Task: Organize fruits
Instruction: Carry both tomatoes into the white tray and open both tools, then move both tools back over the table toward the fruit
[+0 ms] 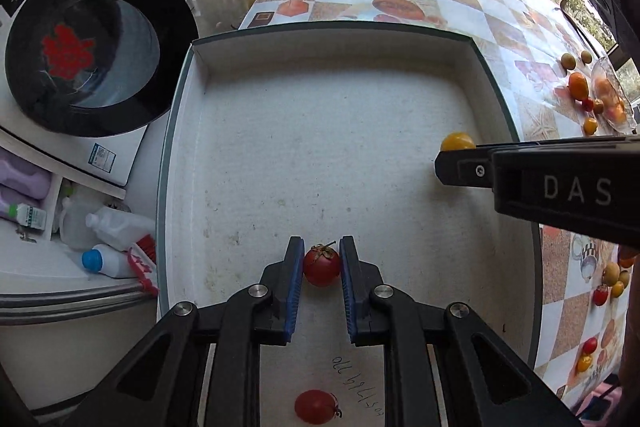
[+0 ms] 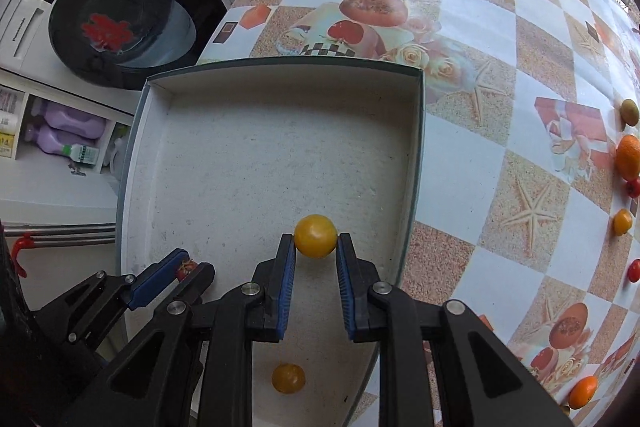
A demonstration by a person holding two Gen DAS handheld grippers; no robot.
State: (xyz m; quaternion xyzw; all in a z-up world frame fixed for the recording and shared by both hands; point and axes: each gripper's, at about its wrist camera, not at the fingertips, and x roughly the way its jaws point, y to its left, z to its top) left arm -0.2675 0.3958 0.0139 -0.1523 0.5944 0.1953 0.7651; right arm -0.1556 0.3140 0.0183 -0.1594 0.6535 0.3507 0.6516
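Holding a small red tomato (image 1: 321,269) between its two blue pads, the left gripper (image 1: 321,267) is closed on it over the white floor of a big box (image 1: 320,155). The right gripper (image 2: 316,249) is closed the same way on a round yellow tomato (image 2: 315,235), pinched right at the tips of its pads, near the right wall of the same box. Both tools are open only as wide as the little fruit they hold. A second red tomato (image 1: 316,407) lies on the box floor under the left gripper, and a second yellow tomato (image 2: 288,378) lies under the right one. Someone wrote numbers by hand (image 1: 358,389) on the box floor, upside down, and they are hard to read. The side of the right gripper shows the letters "DAS" (image 1: 576,189). The box sits on a table (image 2: 500,67) with a checked cloth that has pictures of starfish and fruit. More small fruits (image 1: 588,95) lie well apart at the right edge of the table, next to a glass bowl (image 1: 612,99). To the left of the table stands a white washing machine (image 2: 24,27) with a round black door (image 2: 132,23) and the name "Panasonic" on its front. Purple bottles (image 2: 68,129) lie on a shelf below it.
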